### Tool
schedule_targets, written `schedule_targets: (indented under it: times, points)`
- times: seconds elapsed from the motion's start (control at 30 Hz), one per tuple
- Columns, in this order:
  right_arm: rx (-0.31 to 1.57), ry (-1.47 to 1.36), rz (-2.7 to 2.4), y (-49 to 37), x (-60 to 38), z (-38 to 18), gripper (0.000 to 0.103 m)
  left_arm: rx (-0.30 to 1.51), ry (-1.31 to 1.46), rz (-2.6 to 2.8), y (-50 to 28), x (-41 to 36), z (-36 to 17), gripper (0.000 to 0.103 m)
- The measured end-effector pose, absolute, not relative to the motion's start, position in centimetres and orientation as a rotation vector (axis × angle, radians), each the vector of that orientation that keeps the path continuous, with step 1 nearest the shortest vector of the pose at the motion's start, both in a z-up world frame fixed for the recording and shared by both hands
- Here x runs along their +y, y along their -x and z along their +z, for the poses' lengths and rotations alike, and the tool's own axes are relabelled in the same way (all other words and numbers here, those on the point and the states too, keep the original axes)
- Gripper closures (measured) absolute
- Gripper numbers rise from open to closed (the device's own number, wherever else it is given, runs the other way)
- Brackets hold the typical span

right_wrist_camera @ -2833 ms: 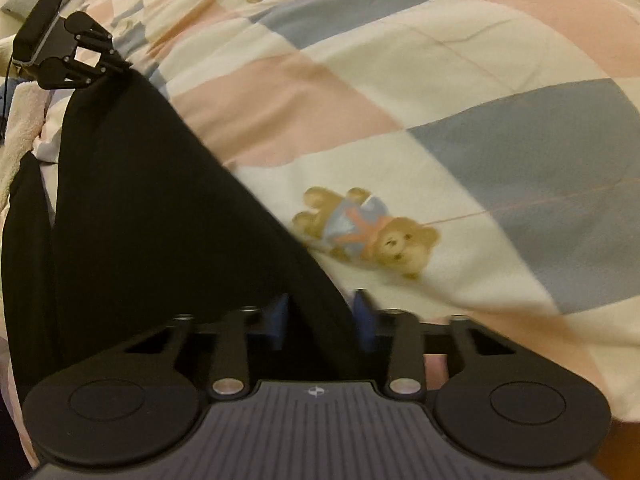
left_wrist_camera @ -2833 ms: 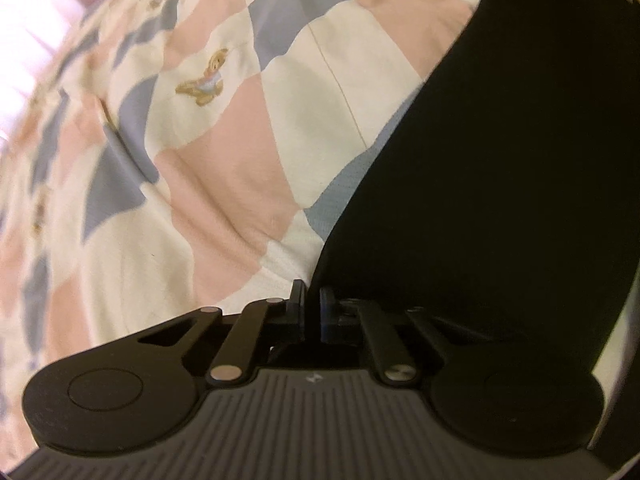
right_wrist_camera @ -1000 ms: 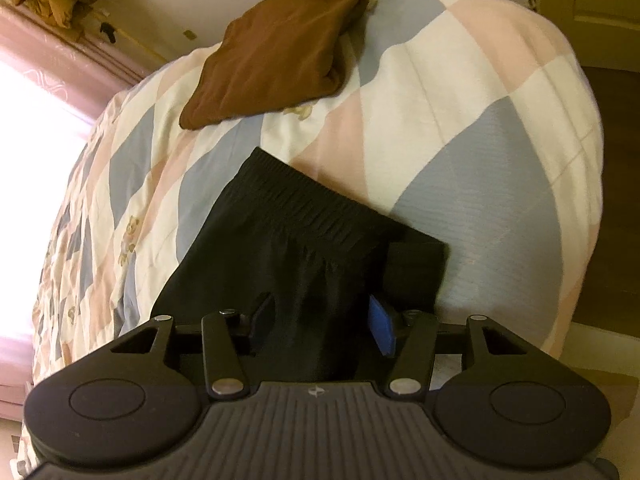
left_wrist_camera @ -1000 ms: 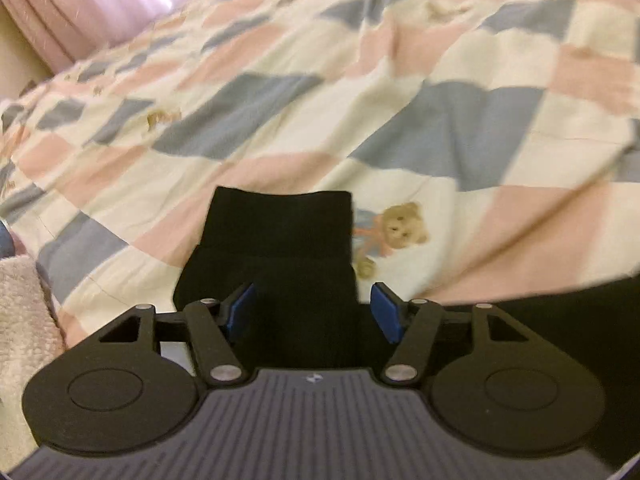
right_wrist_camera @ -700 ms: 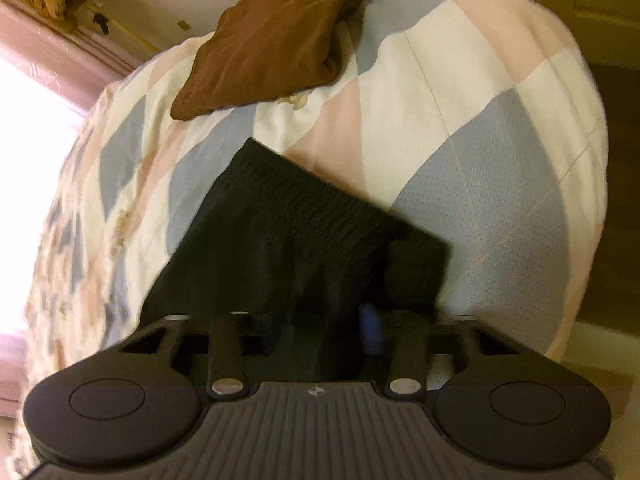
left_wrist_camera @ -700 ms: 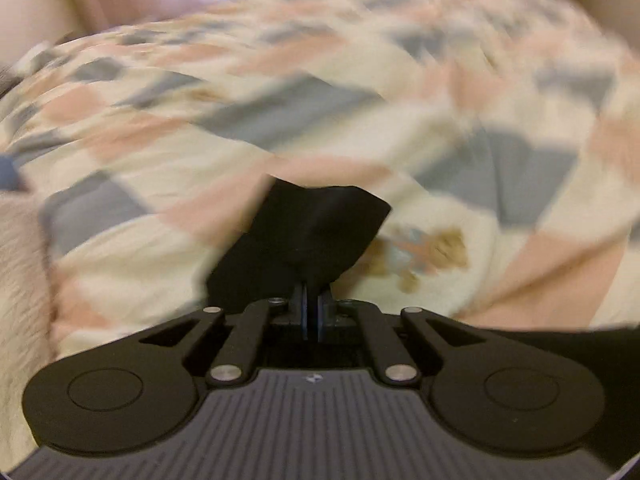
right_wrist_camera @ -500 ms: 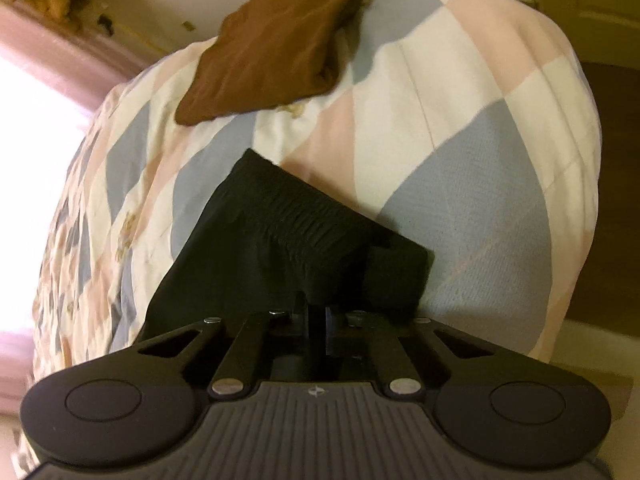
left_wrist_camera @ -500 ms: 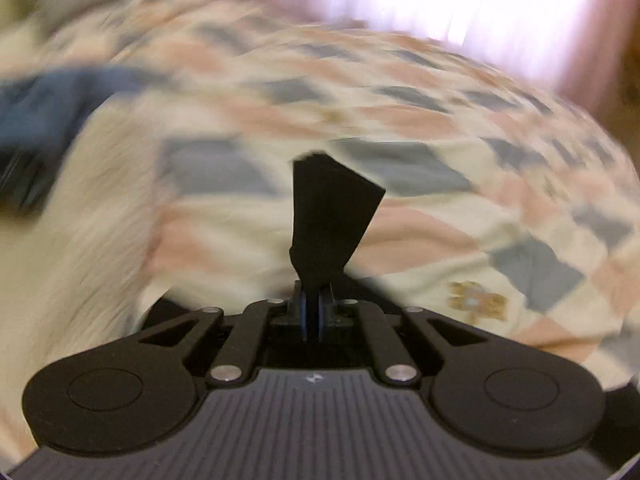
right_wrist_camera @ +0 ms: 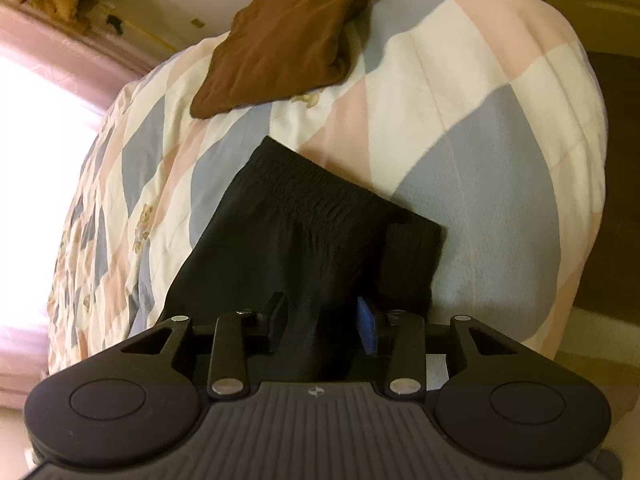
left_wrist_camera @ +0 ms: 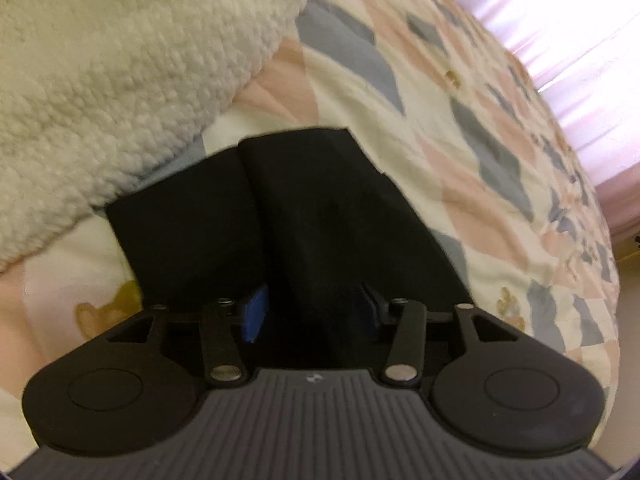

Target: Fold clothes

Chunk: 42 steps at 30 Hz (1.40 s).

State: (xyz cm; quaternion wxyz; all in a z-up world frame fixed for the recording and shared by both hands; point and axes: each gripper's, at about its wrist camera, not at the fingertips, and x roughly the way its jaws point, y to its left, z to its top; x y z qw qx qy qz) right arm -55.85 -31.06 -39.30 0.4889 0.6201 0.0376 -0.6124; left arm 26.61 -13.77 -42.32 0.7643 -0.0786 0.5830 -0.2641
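A: While both are parted, start with the left claw [left_wrist_camera: 312, 312]: jaws wide, blue pad [left_wrist_camera: 256, 312] showing, black garment [left_wrist_camera: 304, 216] running between them, not pinched.

B: Right claw [right_wrist_camera: 322, 322] same, jaws apart, black cloth lying in the gap, nothing clamped.

A: Left view gets the leg end: two dark panels side by side on the patchwork quilt [left_wrist_camera: 460, 140], top edge tucked just under a cream fleece blanket [left_wrist_camera: 120, 60]. Teddy print [left_wrist_camera: 506, 300] near the right pad.

B: Right view gets the other end: gathered waistband [right_wrist_camera: 320, 200] lying flat, a smaller folded flap at its right corner. Quilt here curves off the bed edge.

A: Anything only on your side?

B: Folded brown garment [right_wrist_camera: 280, 40] farther up the bed, well apart from the black one. Pink curtain [right_wrist_camera: 60, 60] at left, bright window beside it.
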Motion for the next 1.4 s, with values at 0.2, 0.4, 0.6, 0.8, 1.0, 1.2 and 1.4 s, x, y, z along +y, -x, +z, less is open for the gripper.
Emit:
schedule_targets:
  times: [0.2, 0.4, 0.6, 0.8, 1.0, 1.2, 1.4]
  points:
    - [-0.069, -1.568, -1.494, 57.4, -29.9, -39.9, 0.061, 1.25, 0.12, -0.612, -26.4, -15.3, -42.5, 0.057]
    - [-0.122, -1.564, -1.494, 58.2, -29.9, -40.3, 0.061, 1.247, 0.062, -0.64, -26.4, -16.1, -42.7, 0.057]
    - [-0.003, -1.517, -1.477, 57.2, -30.5, -40.3, 0.097, 1.2, -0.026, -0.764, -25.9, -17.3, -41.5, 0.098]
    - [0.052, -1.41, -1.472, 57.3, -30.6, -36.6, 0.101, 1.077, -0.049, -0.862, -25.4, -15.8, -36.9, 0.099]
    - [0.082, -1.349, -1.439, 57.8, -30.0, -33.7, 0.101, 1.001, -0.119, -0.906, -24.4, -13.0, -35.4, 0.098]
    - [0.178, -1.473, -1.506, 58.2, -28.5, -38.6, 0.101, 1.085, -0.183, -0.831, -23.7, -12.0, -40.6, 0.099]
    - [0.174, -1.43, -1.503, 58.1, -28.6, -38.1, 0.101, 1.051, -0.163, -0.852, -23.6, -11.8, -39.9, 0.099]
